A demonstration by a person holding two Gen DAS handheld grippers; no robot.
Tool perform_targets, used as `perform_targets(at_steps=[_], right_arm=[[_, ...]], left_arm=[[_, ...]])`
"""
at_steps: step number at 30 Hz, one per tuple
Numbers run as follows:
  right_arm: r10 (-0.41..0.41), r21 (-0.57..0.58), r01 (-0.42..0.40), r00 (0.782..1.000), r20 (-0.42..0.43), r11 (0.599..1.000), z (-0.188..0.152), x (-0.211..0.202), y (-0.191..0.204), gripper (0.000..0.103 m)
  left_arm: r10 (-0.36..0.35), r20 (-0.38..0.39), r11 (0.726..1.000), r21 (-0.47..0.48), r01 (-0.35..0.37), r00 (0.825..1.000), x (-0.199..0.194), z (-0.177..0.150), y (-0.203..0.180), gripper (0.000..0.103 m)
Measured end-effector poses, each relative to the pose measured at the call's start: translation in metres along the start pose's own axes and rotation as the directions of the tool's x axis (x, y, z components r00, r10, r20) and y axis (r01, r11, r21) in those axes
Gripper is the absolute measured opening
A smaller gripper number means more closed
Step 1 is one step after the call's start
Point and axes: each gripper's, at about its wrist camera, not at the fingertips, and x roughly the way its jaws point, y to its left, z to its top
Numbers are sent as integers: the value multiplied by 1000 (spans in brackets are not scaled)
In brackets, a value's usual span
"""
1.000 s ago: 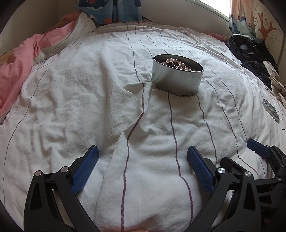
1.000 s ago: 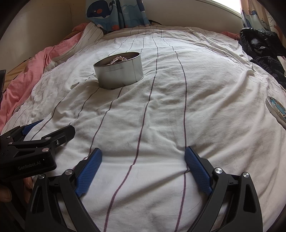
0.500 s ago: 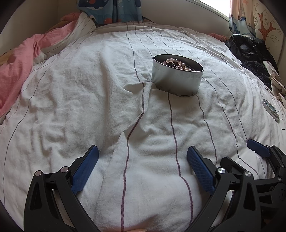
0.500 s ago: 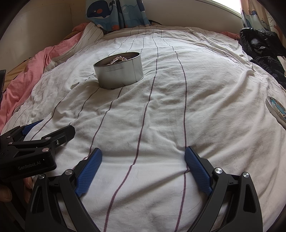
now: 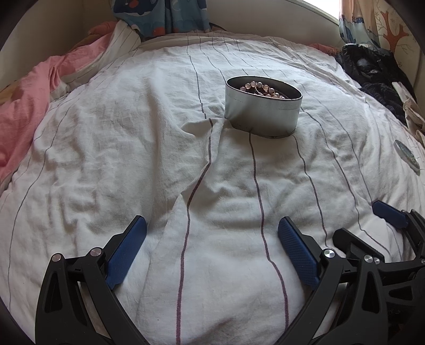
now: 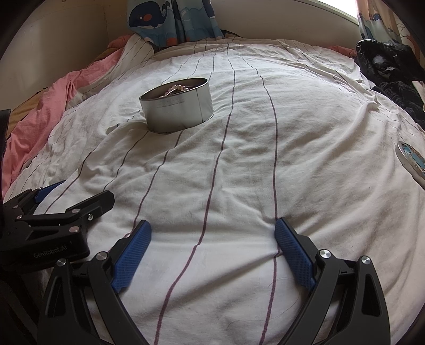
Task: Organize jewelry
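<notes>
A round silver tin (image 5: 263, 111) stands open on the white striped bed sheet, with a pink bead bracelet (image 5: 261, 89) inside. It also shows in the right wrist view (image 6: 177, 106), with the beads (image 6: 176, 88) at its rim. My left gripper (image 5: 212, 228) is open and empty, low over the sheet, well short of the tin. My right gripper (image 6: 212, 231) is open and empty, beside the left one. The tin's round lid (image 6: 410, 160) lies flat on the sheet at the far right, and shows in the left wrist view (image 5: 406, 156).
A pink blanket (image 5: 24, 106) is bunched along the left edge of the bed. Dark clothes (image 5: 372, 71) are piled at the far right. A whale-print curtain (image 6: 170, 18) hangs behind the bed. The sheet (image 5: 132, 132) is wrinkled.
</notes>
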Motion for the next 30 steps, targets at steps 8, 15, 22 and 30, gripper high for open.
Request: perform_targets(at_steps=[8,15,22,30], right_arm=[[15,0,-15,1000,6,1000,0,-2,-3,91],[19,-3,-19,1000,6,1000,-1,-3,-2,91],[18,-2,-18,1000,5,1000,-1,-2,-1,91],[-3,4,3,1000,6,1000,-4,-1,0,91]], left_arm=[[24,-5,1000,20,-24,1000,-1,0,-4,96],[31,-3,999,25,-31,1000,-2,0,-5,96],[30,-3,999,25,-30,1000,-2,0,-5,96],[30,-10,999,21,-30,999,0,1,-5,96]])
